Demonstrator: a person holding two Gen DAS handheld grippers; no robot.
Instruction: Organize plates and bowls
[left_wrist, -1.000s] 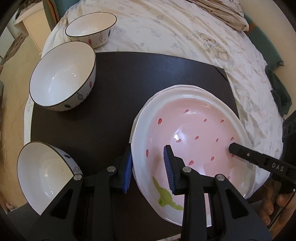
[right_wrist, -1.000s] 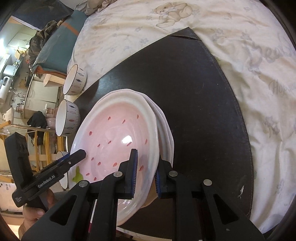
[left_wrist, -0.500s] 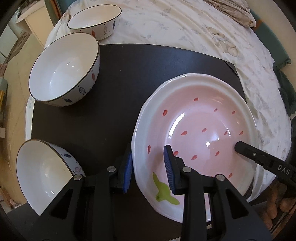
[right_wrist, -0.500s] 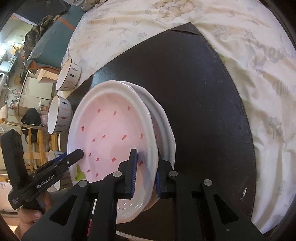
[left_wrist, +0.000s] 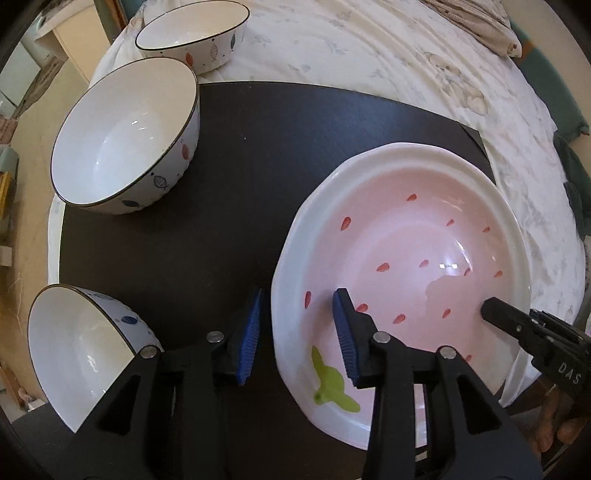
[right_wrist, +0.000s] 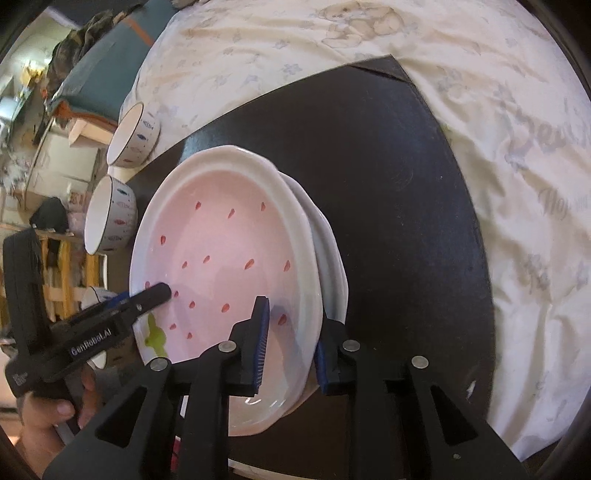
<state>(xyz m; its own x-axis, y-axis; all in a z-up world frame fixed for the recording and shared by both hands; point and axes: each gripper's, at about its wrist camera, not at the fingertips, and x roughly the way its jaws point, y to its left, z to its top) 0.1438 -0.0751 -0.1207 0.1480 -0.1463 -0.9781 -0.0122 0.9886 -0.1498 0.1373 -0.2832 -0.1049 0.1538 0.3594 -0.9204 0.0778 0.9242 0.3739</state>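
Observation:
A pink strawberry-pattern plate (left_wrist: 406, 258) with a white rim lies on another white plate (right_wrist: 332, 251) on the black mat (left_wrist: 229, 192). My left gripper (left_wrist: 295, 332) is open, its jaws astride the plate's near-left rim with gaps on both sides. My right gripper (right_wrist: 290, 339) is astride the opposite rim of the plate (right_wrist: 229, 243), with gaps at the pads. Its finger shows in the left wrist view (left_wrist: 517, 325). Three white bowls with dark rims stand at the left: a near one (left_wrist: 81, 354), a large one (left_wrist: 122, 136) and a far one (left_wrist: 192, 29).
The mat lies on a cream floral bedsheet (left_wrist: 369, 55). A green cloth (left_wrist: 569, 110) lies at the right edge. Furniture and clutter stand beyond the bed's left side (right_wrist: 44, 110).
The pink plate has come down from tilted to level on the lower plate. Both grippers' jaws have widened around its rim and the left camera has moved closer to the mat.

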